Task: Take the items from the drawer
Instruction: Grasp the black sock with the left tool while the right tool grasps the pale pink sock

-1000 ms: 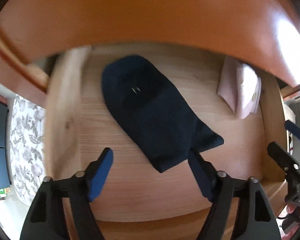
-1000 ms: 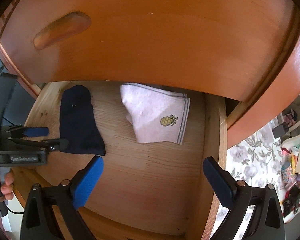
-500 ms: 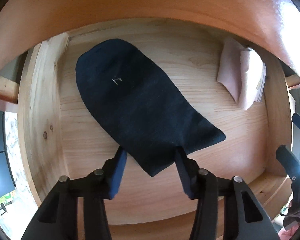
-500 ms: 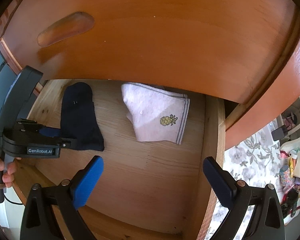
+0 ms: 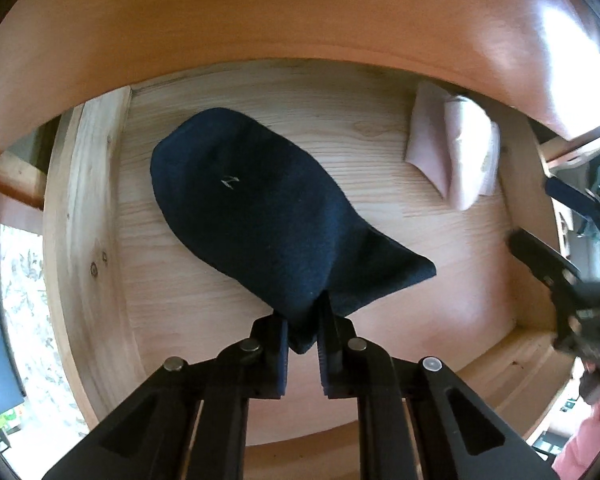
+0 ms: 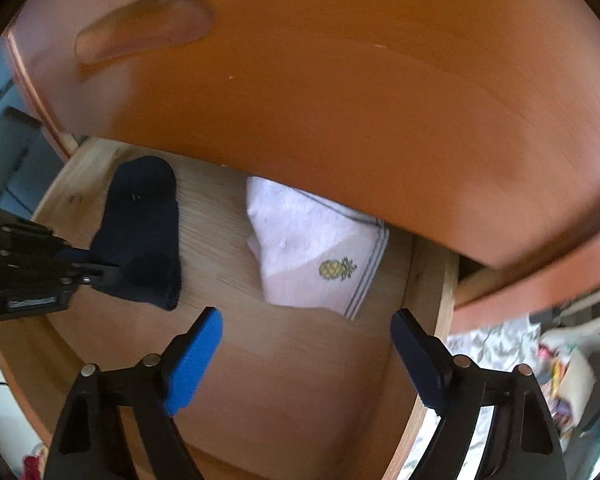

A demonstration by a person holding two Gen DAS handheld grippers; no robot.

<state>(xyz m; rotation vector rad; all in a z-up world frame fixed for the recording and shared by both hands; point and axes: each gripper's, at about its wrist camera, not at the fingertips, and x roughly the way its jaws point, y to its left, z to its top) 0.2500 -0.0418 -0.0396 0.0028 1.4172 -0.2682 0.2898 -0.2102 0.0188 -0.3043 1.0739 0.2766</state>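
While the left claw (image 5: 303, 330) clamps the near edge of the navy sock (image 5: 260, 208) lying on the drawer floor (image 5: 440, 280), the right claw (image 6: 304, 344) hangs spread wide above it, near the white pineapple sock (image 6: 312, 252).

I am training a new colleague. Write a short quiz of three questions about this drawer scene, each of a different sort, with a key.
1. True or false: the left gripper is shut on the cuff end of the dark navy sock.
2. Which motif is on the pink sock? A) star B) pineapple C) heart
3. Fill in: the right gripper is ____ and holds nothing above the drawer floor.

Key: 1 true; 2 B; 3 open.
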